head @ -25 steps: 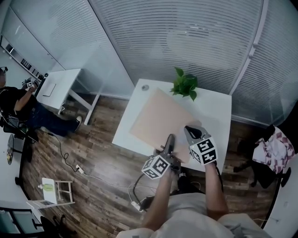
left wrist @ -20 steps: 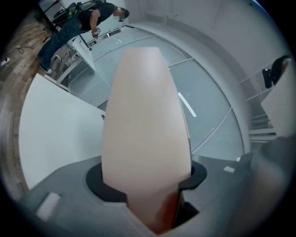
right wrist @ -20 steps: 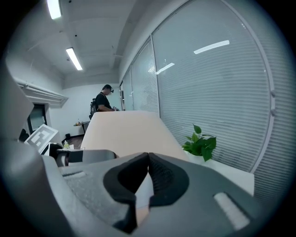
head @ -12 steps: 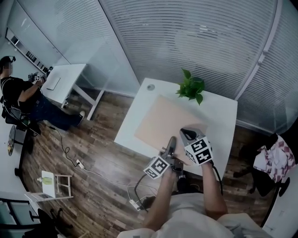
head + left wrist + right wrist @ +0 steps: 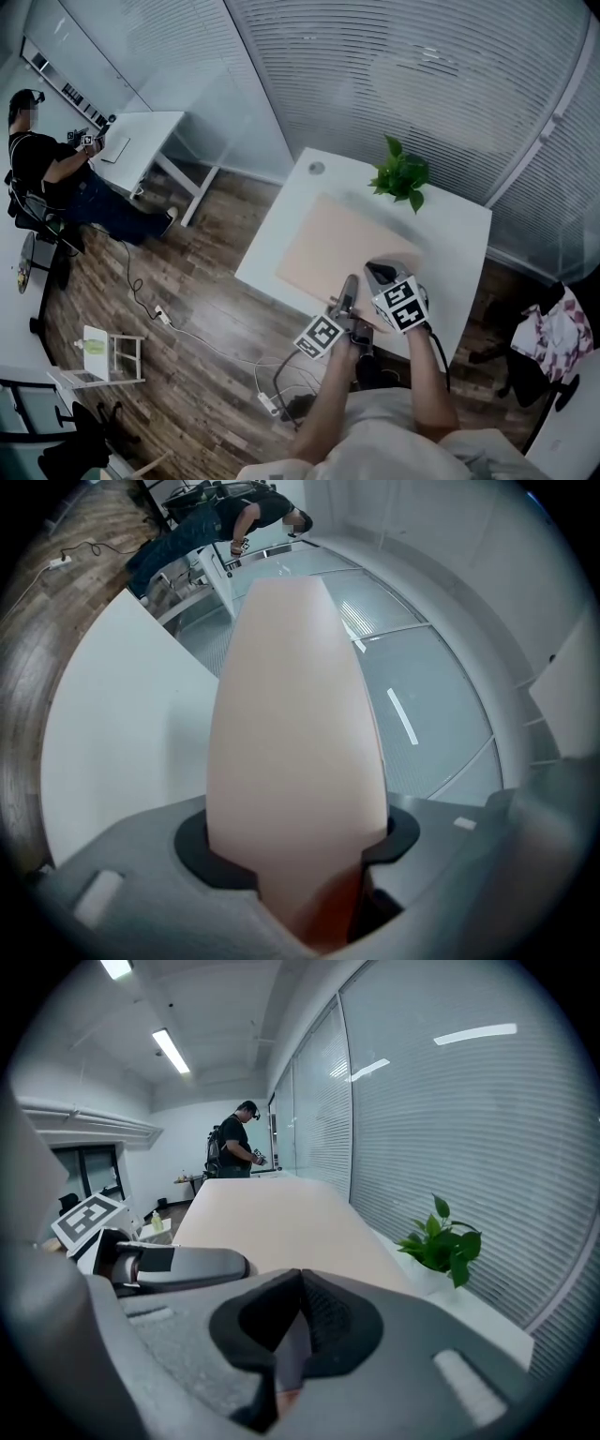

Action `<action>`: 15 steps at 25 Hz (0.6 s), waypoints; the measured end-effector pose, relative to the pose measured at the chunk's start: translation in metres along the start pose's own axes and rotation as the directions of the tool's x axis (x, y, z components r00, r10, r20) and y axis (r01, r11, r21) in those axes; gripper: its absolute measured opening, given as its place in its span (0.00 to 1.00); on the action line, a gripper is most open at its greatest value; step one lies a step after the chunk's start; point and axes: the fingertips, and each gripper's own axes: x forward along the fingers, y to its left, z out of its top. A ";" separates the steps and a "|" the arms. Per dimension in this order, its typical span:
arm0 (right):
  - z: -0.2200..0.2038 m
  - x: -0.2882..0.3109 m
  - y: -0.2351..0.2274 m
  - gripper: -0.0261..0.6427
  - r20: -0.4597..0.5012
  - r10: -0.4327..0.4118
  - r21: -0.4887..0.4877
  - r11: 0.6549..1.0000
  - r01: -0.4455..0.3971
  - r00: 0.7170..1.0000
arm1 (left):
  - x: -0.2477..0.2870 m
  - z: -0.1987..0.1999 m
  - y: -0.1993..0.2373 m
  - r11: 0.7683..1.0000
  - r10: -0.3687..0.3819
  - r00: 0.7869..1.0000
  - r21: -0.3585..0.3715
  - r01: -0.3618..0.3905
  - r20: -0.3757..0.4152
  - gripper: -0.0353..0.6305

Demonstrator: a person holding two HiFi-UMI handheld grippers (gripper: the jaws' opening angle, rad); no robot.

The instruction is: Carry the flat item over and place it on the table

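A pale pink flat board (image 5: 342, 248) lies low over the white table (image 5: 455, 234), its near edge reaching past the table's front edge. My left gripper (image 5: 347, 289) is shut on that near edge; in the left gripper view the board (image 5: 291, 714) fills the gap between the jaws (image 5: 295, 841). Just to its right, my right gripper (image 5: 378, 272) is shut on the same edge. In the right gripper view the thin board (image 5: 262, 1222) runs out from between the closed pads (image 5: 291, 1335). Whether the board rests on the tabletop I cannot tell.
A potted green plant (image 5: 401, 178) stands at the table's far edge, beyond the board. A person (image 5: 47, 173) sits at another white desk (image 5: 136, 150) at far left. A cable with a power strip (image 5: 159, 319) crosses the wood floor. Glass walls with blinds surround the room.
In the head view the table and board have drifted slightly to the right and down. Both grippers keep their hold on the board's near edge.
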 end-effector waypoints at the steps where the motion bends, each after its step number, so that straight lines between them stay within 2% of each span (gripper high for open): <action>1: -0.002 0.002 -0.001 0.04 -0.007 0.007 0.003 1.000 -0.006 1.000 | 0.001 -0.001 0.002 1.000 0.008 1.000 -0.003 -0.008 0.002 0.47; 6: -0.009 0.011 -0.001 0.04 -0.041 0.022 -0.004 1.000 -0.022 0.999 | 0.005 -0.002 0.012 0.998 0.030 0.999 -0.049 -0.029 0.017 0.47; 10: -0.014 0.018 -0.004 0.04 -0.061 0.022 -0.045 0.999 -0.025 0.998 | 0.011 -0.004 0.020 0.997 0.056 0.998 -0.049 -0.055 0.013 0.47; 15: -0.022 0.030 -0.011 0.04 -0.074 0.033 -0.030 0.999 -0.035 0.997 | 0.020 -0.008 0.033 0.993 0.077 0.997 -0.085 -0.076 0.004 0.47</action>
